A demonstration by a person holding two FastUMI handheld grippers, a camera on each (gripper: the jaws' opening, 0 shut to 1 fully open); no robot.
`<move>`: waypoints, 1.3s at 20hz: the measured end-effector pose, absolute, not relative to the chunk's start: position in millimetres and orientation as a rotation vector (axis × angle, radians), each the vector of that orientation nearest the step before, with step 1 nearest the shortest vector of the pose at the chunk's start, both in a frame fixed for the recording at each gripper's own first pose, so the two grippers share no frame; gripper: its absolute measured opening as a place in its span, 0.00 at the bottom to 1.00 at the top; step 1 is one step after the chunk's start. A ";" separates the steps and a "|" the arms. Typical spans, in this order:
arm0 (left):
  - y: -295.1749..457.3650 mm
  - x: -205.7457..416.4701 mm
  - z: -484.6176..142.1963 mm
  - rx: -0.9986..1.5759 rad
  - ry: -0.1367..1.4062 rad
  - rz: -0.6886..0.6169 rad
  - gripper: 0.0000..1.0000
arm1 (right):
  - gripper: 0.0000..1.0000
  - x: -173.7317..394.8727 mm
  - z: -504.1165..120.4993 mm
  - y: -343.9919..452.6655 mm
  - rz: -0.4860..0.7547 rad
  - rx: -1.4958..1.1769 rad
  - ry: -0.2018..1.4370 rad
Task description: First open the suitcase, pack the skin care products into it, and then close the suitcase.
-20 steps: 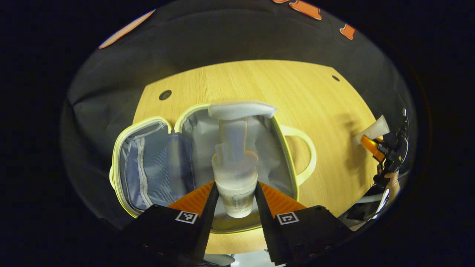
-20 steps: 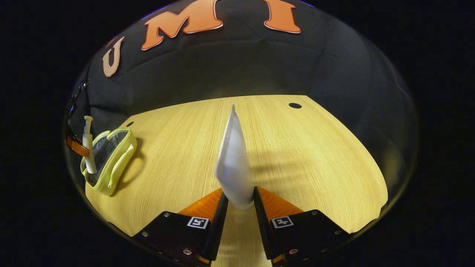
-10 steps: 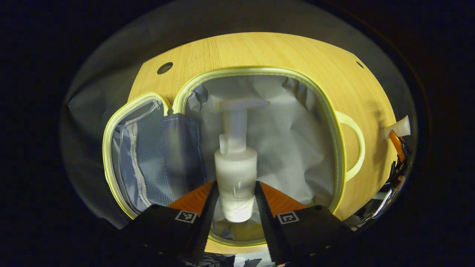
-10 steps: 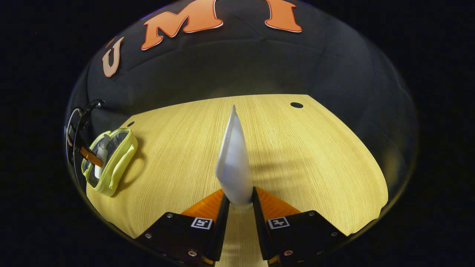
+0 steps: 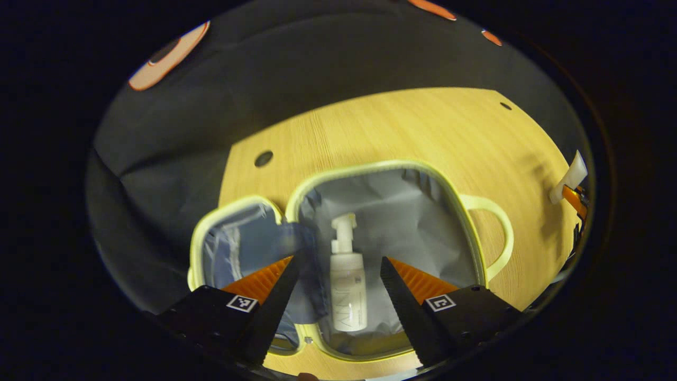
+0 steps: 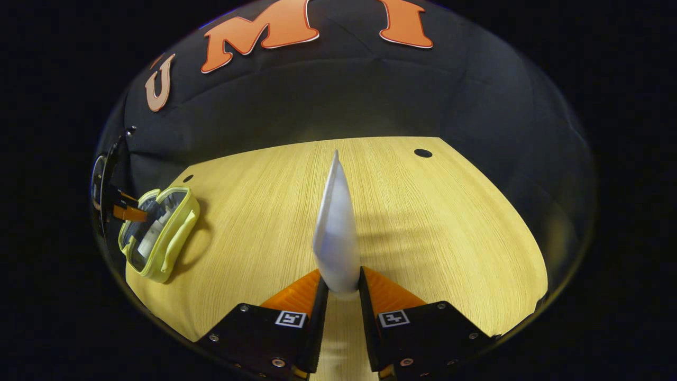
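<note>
Released since a moment ago, the pump bottle (image 5: pixel 348 288) is lying inside the open suitcase (image 5: pixel 478 238) on the table (image 5: pixel 423 132), the left gripper (image 5: pixel 338 288) spreading wide above it. Right gripper (image 6: pixel 341 296) is clamping a white tube (image 6: pixel 336 233).

— Any writing you can make out?
— Nothing legible. The pump bottle (image 5: pixel 348 288), lying in the open suitcase (image 5: pixel 478 248) at lower centre of the left gripper view, carries faint grey print, too blurred to read.
— The left gripper (image 5: pixel 337 260) and the right gripper (image 6: pixel 341 275)?
— Square black-and-white markers (image 6: pixel 288 318), patterns rather than text. The tube (image 6: pixel 334 233) the right gripper clamps is seen edge-on, with nothing readable.
</note>
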State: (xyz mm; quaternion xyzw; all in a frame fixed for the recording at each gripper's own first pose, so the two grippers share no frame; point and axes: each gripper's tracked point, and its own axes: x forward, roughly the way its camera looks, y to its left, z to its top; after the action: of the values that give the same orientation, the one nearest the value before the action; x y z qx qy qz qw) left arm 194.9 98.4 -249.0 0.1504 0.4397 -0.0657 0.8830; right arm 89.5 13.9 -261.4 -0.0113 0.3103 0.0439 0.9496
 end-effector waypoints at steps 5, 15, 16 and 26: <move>94.4 186.9 -191.7 0.258 0.703 -0.149 0.99 | 0.35 81.7 -216.1 45.0 0.146 0.038 0.649; 196.0 159.8 -143.3 0.107 0.508 -0.082 0.99 | 0.33 30.2 -146.2 208.2 0.268 0.144 0.742; 204.9 156.3 -142.8 0.104 0.507 -0.083 0.99 | 0.33 24.7 -147.5 225.0 0.279 0.143 0.765; 296.2 121.9 -160.4 0.018 0.498 -0.044 0.99 | 0.33 4.9 -207.1 384.6 0.428 0.139 1.163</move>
State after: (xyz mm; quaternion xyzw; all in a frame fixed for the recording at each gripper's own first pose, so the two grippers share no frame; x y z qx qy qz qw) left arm 121.9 296.2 -160.4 0.0090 0.2466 -0.0220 0.9688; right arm 4.9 384.6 -207.1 0.0651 0.5446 0.2003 0.8118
